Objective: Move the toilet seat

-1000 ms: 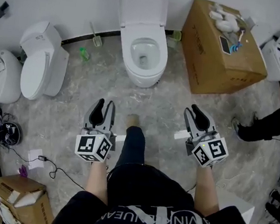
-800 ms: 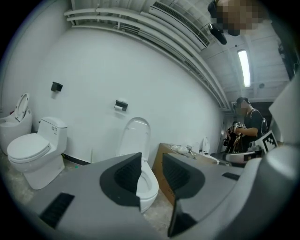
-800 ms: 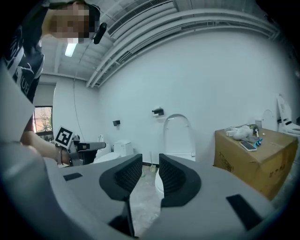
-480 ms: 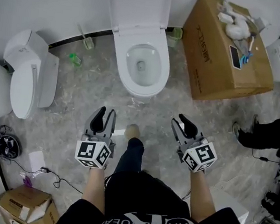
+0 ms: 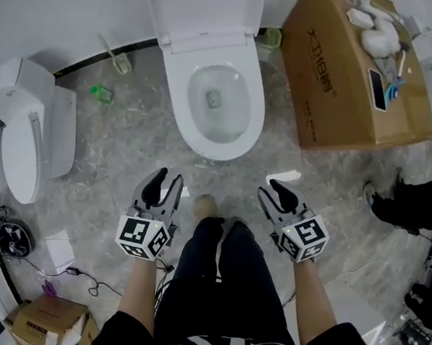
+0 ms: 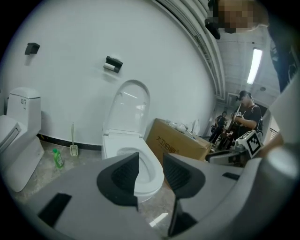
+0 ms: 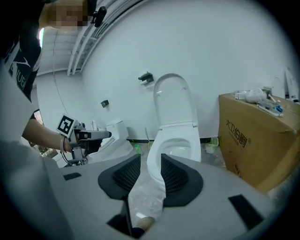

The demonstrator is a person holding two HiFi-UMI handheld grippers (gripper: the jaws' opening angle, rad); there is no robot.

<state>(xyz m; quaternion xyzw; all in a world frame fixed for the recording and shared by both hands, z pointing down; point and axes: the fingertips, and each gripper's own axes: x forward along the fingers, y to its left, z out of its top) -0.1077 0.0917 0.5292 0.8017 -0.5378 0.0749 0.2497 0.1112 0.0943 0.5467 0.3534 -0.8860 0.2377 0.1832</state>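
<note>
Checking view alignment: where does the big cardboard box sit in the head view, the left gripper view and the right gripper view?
Head view: the cardboard box is at upper right, just right of the toilet.
Left gripper view: the cardboard box is right of centre, beside the toilet.
Right gripper view: the cardboard box is at the right edge.
Shared landmark: the white toilet with its lid raised, directly left of the box in all three views.

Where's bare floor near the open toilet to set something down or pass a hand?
Widest bare floor: between the open toilet and the spare toilet, this side of the green bottle. The strip between it and the cardboard box is narrow. Crowded: the box top, and the lower-left corner with cables and a small carton.
</note>
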